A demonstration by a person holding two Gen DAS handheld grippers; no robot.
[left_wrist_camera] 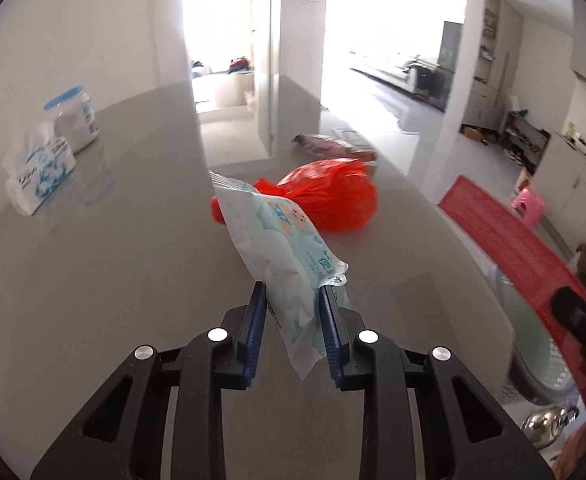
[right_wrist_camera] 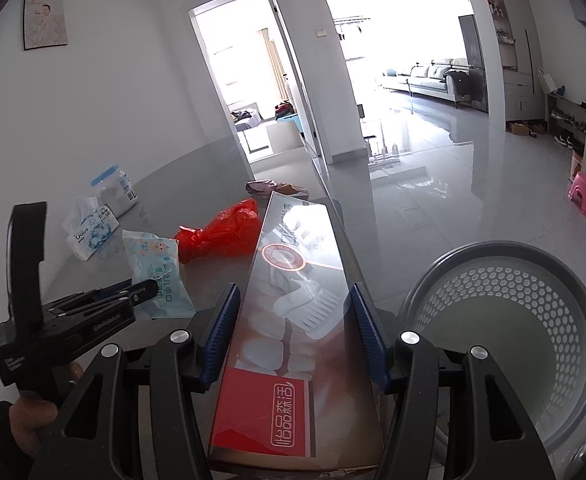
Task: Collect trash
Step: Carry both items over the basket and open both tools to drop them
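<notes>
Left tool (left_wrist_camera: 291, 294) clamping wipes packet (left_wrist_camera: 281, 248), right tool (right_wrist_camera: 293, 300) gripping toothpaste box (right_wrist_camera: 297, 320), bin (right_wrist_camera: 505, 332) only rightward.

Tissue pack (left_wrist_camera: 39, 172) beside blue-lidded jar (left_wrist_camera: 75, 118) on grey table (left_wrist_camera: 113, 280); pink stool (right_wrist_camera: 583, 193) on floor.

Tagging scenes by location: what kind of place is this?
Most likely a lived-in apartment, at a grey table off the living room: sofa beyond, shoe rack by the wall, pink stool on the tiled floor.
</notes>
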